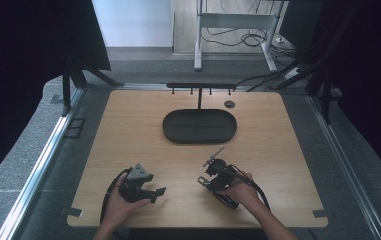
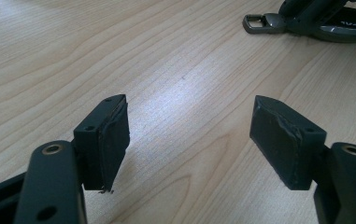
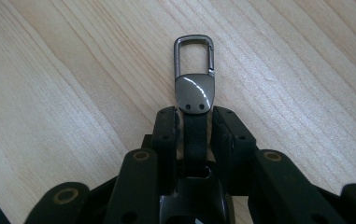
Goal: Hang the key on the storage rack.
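Keychain strap (image 3: 193,135) with its metal snap hook (image 3: 193,51) sits clamped in the right gripper (image 3: 193,128), whose jaws are pressed onto the dark strap just below the grey metal cap, so the hook pokes out forward over the wooden table (image 3: 49,93). In the high view that right gripper (image 1: 213,172) lies at the lower middle of the frame, with the hook (image 1: 214,156) pointing toward the black oval tray (image 1: 199,126) and the hanger rack (image 1: 200,86) behind it at the centre top of the table. The left gripper (image 1: 154,192) rests at the lower left, its jaws spread wide with nothing between them; in the left gripper view the hook (image 2: 259,22) appears at the upper right. The step in hand looks like carrying the grasped keychain toward the rack. Next would likely come lifting it over the tray and lining the hook's loop up with one of the small pegs, keeping the grip firm so the strap does not swivel.
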Tool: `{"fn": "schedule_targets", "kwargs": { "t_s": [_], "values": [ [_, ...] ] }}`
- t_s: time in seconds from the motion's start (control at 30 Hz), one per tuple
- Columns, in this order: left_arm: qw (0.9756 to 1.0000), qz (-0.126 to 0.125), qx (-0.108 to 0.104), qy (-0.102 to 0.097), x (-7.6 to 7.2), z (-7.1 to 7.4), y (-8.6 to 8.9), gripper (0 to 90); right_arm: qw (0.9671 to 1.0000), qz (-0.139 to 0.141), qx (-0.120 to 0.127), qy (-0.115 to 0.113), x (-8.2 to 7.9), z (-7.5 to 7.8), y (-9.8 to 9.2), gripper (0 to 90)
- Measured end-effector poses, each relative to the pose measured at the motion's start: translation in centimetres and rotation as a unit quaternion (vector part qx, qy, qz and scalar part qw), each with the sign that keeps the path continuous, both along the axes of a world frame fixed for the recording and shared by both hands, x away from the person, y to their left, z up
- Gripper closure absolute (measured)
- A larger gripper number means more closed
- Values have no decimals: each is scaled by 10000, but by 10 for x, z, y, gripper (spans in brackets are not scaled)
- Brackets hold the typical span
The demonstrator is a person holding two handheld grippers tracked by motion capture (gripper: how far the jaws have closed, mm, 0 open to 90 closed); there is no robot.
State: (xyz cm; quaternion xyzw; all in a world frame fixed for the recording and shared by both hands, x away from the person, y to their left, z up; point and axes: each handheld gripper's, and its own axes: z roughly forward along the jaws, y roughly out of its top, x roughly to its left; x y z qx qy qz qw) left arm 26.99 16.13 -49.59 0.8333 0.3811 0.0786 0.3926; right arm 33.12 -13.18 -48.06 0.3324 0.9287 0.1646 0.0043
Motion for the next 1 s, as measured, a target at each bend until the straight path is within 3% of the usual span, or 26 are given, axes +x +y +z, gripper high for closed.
{"fn": "schedule_targets", "kwargs": {
  "t_s": [0.2,0.53,1.0],
  "values": [
    [10000,-28,21,7,0,-1,-1,292,9999,7,-95,-42,-1,0,2,732],
    [10000,-41,73,14,0,-1,-2,291,9987,-14,-483,-156,-4,1,11,752],
    [9999,-37,90,29,0,-2,-4,290,9988,-45,-470,-116,-4,1,11,794]
  ]
}}
